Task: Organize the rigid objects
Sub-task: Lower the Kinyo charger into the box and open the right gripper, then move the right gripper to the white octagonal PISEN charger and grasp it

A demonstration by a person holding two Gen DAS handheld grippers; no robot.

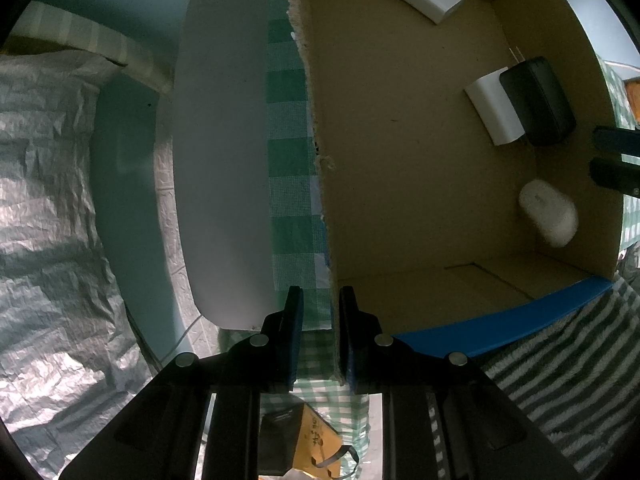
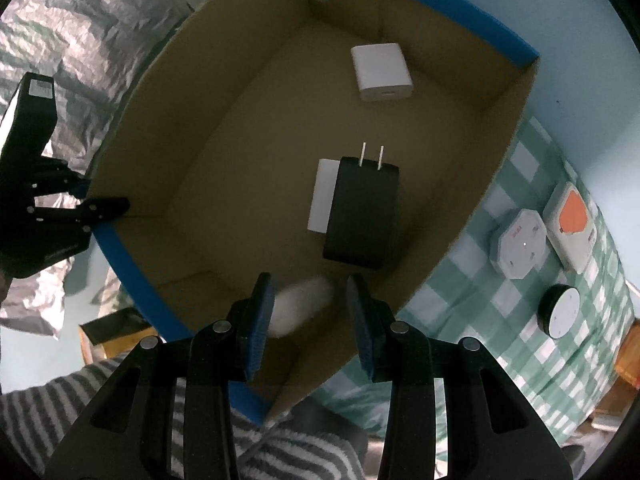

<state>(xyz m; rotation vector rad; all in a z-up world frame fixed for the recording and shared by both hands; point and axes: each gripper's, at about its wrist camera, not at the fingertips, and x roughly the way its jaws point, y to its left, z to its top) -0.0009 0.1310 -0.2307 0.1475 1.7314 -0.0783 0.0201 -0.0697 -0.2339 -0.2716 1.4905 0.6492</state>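
An open cardboard box (image 2: 224,128) with a blue outside holds a white adapter (image 2: 381,72), a black charger (image 2: 364,216) lying partly on a white block (image 2: 322,196), and a blurred white mouse (image 2: 304,304). My right gripper (image 2: 310,312) is open above the box's near end, with the mouse below and between its fingers. My left gripper (image 1: 320,320) is shut on the box's torn wall (image 1: 320,168); it shows in the right wrist view (image 2: 100,208) at the box's left rim. The box's contents also show in the left wrist view: mouse (image 1: 550,212), charger (image 1: 536,100).
The box sits on a green checked cloth (image 2: 500,280). To its right lie a white hexagonal device (image 2: 518,242), an orange-and-white device (image 2: 572,226) and a round black-rimmed puck (image 2: 560,310). A grey-white flap (image 1: 224,152) and crinkled silver sheeting (image 1: 48,200) are on the left.
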